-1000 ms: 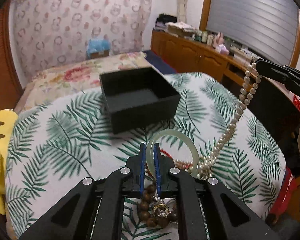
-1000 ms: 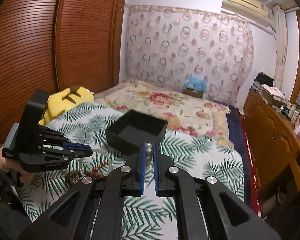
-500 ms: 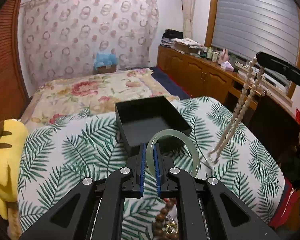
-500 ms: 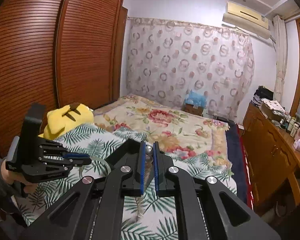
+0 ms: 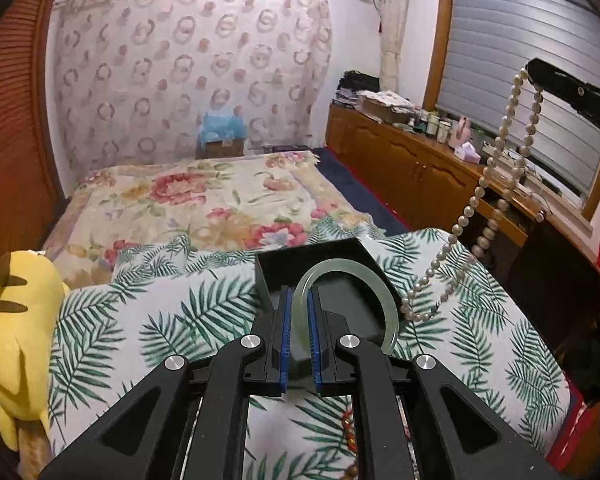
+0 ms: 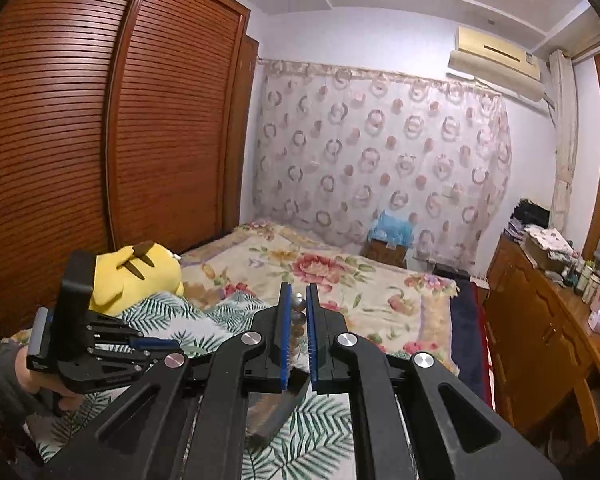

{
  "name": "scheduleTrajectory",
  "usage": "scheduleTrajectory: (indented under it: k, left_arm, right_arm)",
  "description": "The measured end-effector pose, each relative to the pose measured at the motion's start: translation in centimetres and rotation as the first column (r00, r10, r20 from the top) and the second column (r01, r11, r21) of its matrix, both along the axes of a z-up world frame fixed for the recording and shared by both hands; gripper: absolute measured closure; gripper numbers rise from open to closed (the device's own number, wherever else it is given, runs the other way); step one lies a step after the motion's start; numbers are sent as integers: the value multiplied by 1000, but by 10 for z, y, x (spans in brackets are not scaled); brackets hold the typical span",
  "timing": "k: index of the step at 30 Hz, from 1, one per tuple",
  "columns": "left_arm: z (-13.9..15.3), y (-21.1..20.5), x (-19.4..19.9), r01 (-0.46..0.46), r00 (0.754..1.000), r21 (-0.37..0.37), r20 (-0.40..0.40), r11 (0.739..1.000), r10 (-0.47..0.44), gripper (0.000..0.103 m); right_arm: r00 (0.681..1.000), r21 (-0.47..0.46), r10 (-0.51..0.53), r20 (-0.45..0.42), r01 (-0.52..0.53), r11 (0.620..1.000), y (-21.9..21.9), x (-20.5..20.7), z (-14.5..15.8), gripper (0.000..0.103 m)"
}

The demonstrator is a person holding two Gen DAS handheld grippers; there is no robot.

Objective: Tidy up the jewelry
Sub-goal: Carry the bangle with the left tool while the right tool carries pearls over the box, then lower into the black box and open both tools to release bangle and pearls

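Left wrist view: the left gripper [image 5: 297, 312] has its fingers pinched tight on the pale green bangle [image 5: 350, 292], held above the black box [image 5: 320, 258] on the leaf-print cover [image 5: 148, 320]. The pearl necklace [image 5: 488, 196] dangles from the right gripper [image 5: 530, 68], beside the box.

Right wrist view: those fingers [image 6: 312, 320] are clamped on the pearls [image 6: 299, 312].

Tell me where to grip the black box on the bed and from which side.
Take the black box by one upright wall, best the left wall, coming from above with one finger inside and one outside. It sits open-topped and flat on the leaf-print cover, and its walls look thin. The left tool is shut on the green bangle.
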State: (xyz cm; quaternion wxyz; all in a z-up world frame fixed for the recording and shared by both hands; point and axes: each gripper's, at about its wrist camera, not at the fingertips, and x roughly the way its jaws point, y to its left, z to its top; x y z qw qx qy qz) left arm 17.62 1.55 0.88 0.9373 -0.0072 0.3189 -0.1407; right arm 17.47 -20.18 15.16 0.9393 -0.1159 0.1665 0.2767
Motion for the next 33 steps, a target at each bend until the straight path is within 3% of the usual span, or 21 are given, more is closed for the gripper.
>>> scheduleTrajectory:
  k: [5,13,25,26,29,33]
  left_arm:
    - [-2,9,12,-21,1000,-4,-6,1000,21,96]
    - [-13,13,32,-33,999,-9,-33,999,32,96]
    - [-32,-4,65,11,997,27,-83,1000,-9,96]
    - [-35,-7,69,16,996,35,-90,999,-13,96]
    - [-41,-15,74,28,994,49,-105,998,-22,96]
    - [-48,-23,79,47,992,65,-123,997,-39,96]
  right_arm:
    - [999,8,34,-33,-34,999,10,21,-10,95]
    - [991,-27,44,-125,-48,998,27,44,-53,95]
    - [943,-82,35,-332,-66,994,44,63,-148,94]
    - [940,-80,34,-341,-65,995,44,64,-153,93]
    - [936,-60,33,-352,-57,997,39,66,-159,66]
    - [937,-46,16,-348,-34,998,28,67,-160,65]
